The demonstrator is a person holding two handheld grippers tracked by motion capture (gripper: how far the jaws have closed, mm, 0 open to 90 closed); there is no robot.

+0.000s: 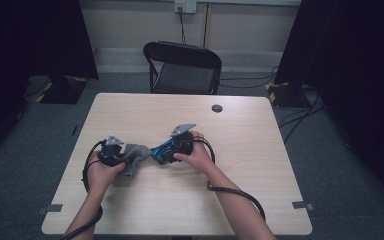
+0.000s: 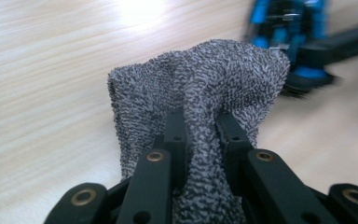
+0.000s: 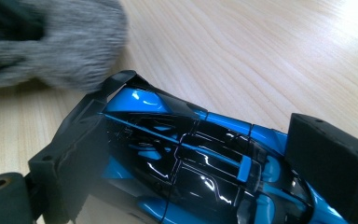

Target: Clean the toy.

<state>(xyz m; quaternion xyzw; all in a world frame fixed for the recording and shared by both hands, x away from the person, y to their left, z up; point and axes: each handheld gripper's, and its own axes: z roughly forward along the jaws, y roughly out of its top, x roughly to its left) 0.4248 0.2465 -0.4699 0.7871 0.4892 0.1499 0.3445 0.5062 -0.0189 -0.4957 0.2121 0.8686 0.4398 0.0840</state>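
Over the wooden surface point(image 1: 180, 200), the left gripper point(image 2: 200, 126) pinches a bunched grey cloth point(image 2: 200, 84), pad forward for wiping. The right gripper point(image 3: 177, 158) clamps the blue toy car point(image 3: 186, 154) steady, its tail nearly against the cloth.

Black folding chair point(image 1: 182, 67) behind wood table point(image 1: 145, 107), grey carpet floor point(image 1: 55, 115).

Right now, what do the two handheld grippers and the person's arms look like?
Both grippers have black jaws built from linked bars with brass-coloured pivot rings. The left gripper and the right gripper each carry a grey three-cornered plate on top, and a thick black cable trails from each back along the forearm. The right gripper's fingers end in square black foam-like pads. The forearms are bare, with no sleeves in view.
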